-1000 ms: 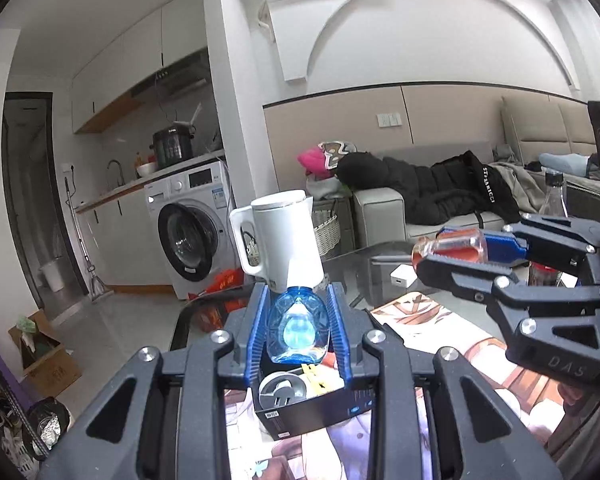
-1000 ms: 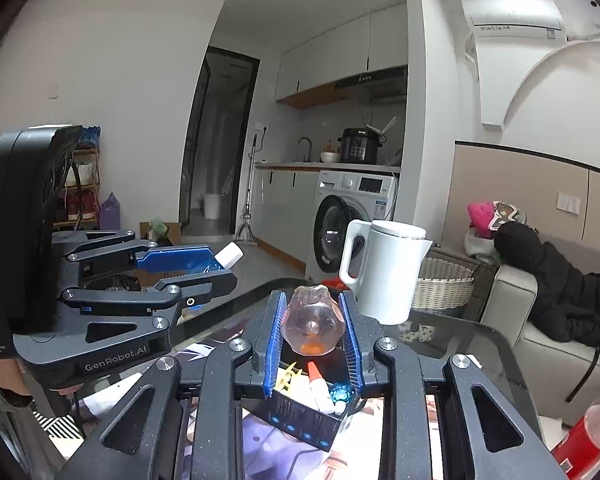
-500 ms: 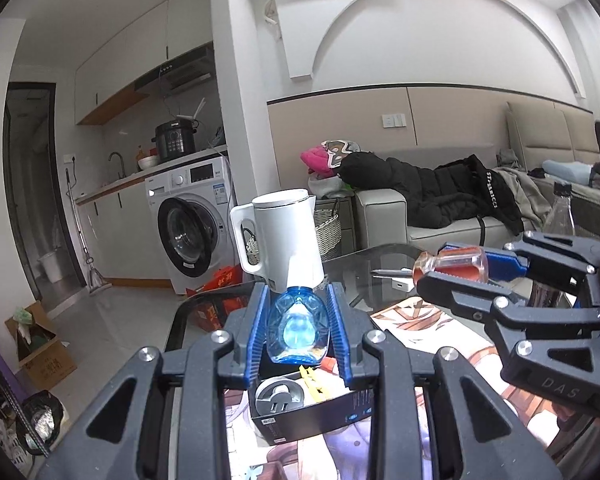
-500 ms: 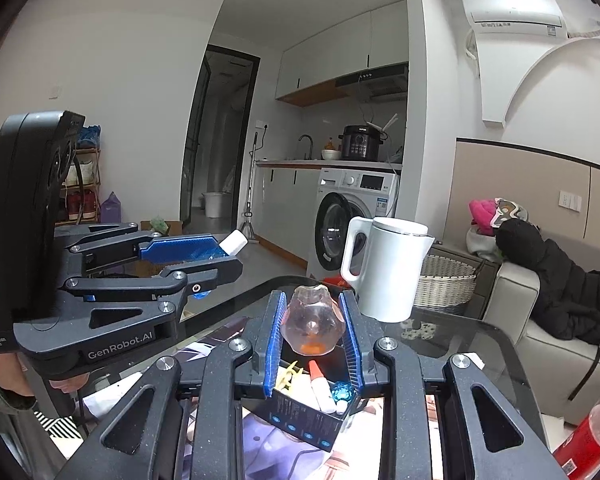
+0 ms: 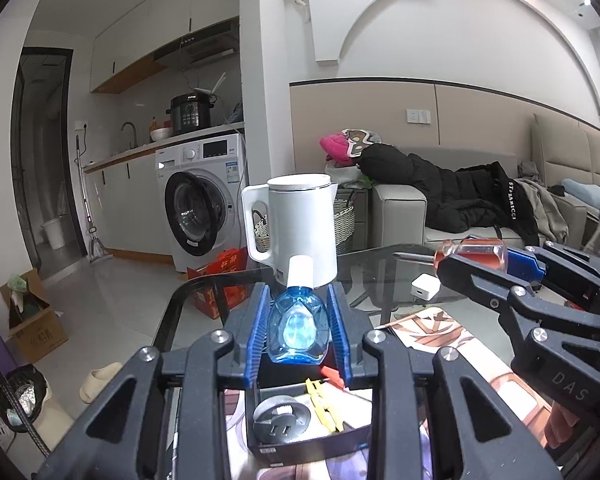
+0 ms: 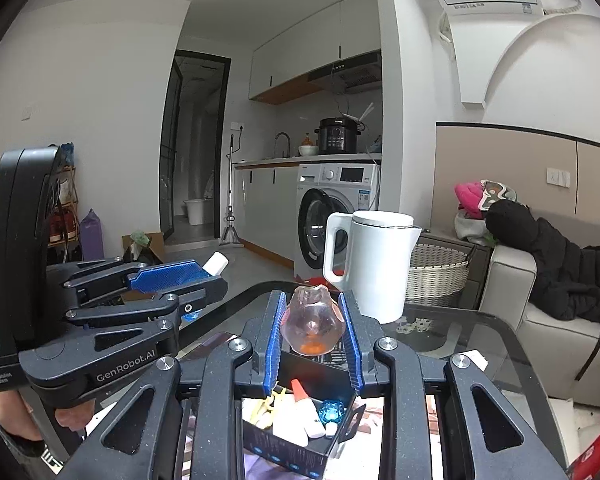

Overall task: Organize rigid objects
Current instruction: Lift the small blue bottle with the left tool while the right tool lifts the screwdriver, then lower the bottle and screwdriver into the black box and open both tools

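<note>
Left gripper [image 5: 298, 326] clamps a small blue bottle [image 5: 297, 330]; right gripper [image 6: 312, 326] clamps a screwdriver [image 5: 470, 253]. Both hover over the black box [image 6: 296, 446], which already holds a few items. Remaining: drop both in.

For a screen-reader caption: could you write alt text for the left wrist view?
The left gripper holds a small blue bottle above an open black box of small items. Beyond stands a white kettle on a glass table; the right gripper holds a screwdriver.
</note>
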